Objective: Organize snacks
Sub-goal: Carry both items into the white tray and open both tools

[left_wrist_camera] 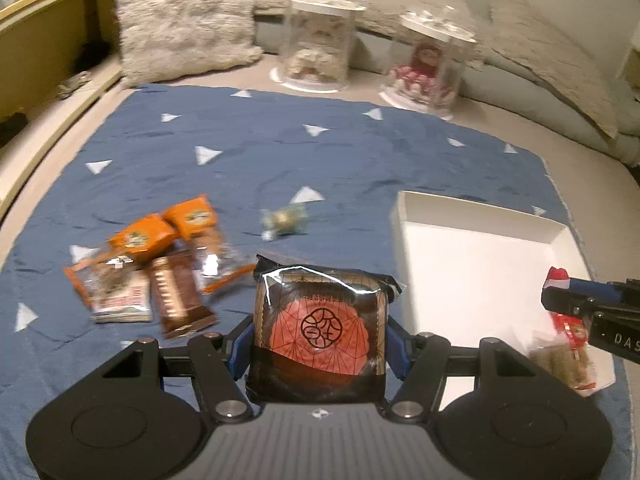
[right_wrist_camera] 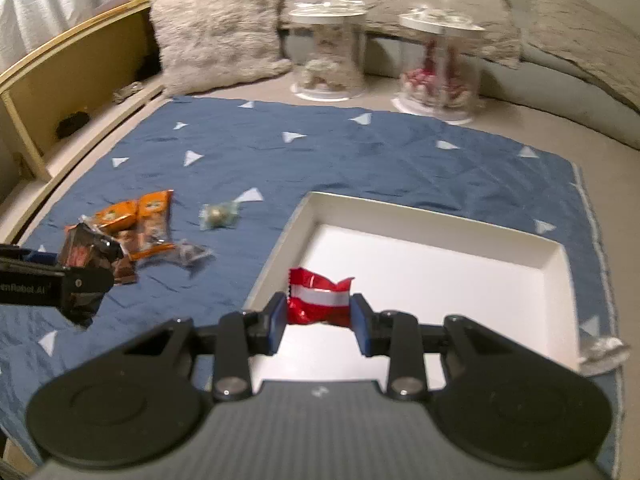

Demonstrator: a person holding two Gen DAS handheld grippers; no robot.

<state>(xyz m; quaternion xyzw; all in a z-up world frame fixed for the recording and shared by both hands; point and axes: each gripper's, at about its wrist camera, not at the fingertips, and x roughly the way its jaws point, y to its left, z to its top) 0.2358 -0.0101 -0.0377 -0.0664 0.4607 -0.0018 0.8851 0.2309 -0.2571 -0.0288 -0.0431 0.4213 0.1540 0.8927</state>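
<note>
Blue cloth (right_wrist_camera: 360,160); snacks in both tools.

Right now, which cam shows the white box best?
Right wrist: the white box fills the centre, with its whole interior and three walls visible. Left wrist shows it only at the right edge, partly blocked by the right gripper.

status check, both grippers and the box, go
Left gripper shut on black-and-red snack pack, over the blue cloth. Right gripper shut on red-and-white candy, over the white box. Nothing blocking the box.
</note>
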